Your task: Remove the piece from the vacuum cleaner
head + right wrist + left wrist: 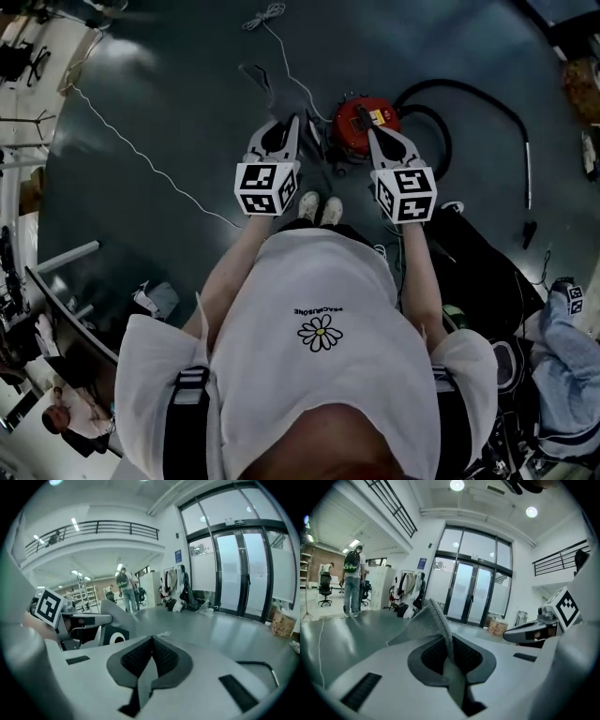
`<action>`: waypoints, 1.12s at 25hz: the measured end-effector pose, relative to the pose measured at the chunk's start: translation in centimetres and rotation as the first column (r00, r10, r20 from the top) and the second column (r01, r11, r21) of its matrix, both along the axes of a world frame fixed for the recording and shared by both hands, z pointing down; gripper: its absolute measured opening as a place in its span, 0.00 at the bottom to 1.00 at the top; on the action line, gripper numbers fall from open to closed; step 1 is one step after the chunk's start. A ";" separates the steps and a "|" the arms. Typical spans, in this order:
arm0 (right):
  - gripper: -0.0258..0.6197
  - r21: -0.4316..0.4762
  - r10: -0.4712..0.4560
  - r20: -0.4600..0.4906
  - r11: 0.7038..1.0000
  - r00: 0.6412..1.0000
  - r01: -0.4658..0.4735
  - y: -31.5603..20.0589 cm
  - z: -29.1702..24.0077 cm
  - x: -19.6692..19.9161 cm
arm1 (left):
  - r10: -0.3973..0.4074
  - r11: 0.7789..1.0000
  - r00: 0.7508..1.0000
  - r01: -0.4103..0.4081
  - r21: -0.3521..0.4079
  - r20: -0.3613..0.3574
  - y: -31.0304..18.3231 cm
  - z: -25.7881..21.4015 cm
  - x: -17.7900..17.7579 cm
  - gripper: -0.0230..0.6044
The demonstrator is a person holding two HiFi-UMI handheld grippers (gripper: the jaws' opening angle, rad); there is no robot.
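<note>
A red vacuum cleaner (pixel 352 131) stands on the dark floor in front of my feet, its black hose (pixel 469 89) curving off to the right. My left gripper (pixel 291 119) is shut on a grey fabric piece (pixel 277 94), held up left of the vacuum. In the left gripper view the grey fabric piece (pixel 429 620) rises from between the closed pads of the left gripper (pixel 451 651). My right gripper (pixel 364 112) hovers over the vacuum's top with its jaws shut. The right gripper (pixel 150 656) holds nothing, and the fabric piece (pixel 115 611) shows to its left.
A white cord (pixel 141 155) runs across the floor at the left. The hose ends in a wand (pixel 528 169) at the right. A seated person's legs (pixel 562 347) and dark gear (pixel 478 272) are at the right. A person with a backpack (pixel 351 581) stands far off.
</note>
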State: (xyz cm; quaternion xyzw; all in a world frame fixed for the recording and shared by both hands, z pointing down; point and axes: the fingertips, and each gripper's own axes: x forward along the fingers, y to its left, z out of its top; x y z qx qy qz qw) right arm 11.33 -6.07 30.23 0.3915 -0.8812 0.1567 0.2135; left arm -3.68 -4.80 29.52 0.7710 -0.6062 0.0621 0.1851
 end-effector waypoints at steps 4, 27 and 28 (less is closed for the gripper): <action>0.06 0.056 0.079 0.133 0.995 0.988 -0.087 0.5 -4.1 1.3 | -0.001 0.994 1.000 0.003 0.113 -0.016 0.1 -5.8 0.2 0.06; 0.06 0.210 -0.013 0.048 0.978 0.999 0.003 6.2 -7.7 -0.3 | -0.057 0.971 0.998 0.060 0.231 -0.020 4.1 -10.3 -1.9 0.07; 0.06 0.207 -0.017 0.049 0.978 0.999 0.007 6.8 -7.6 -0.7 | -0.063 0.970 0.998 0.067 0.233 -0.021 4.7 -10.3 -2.2 0.06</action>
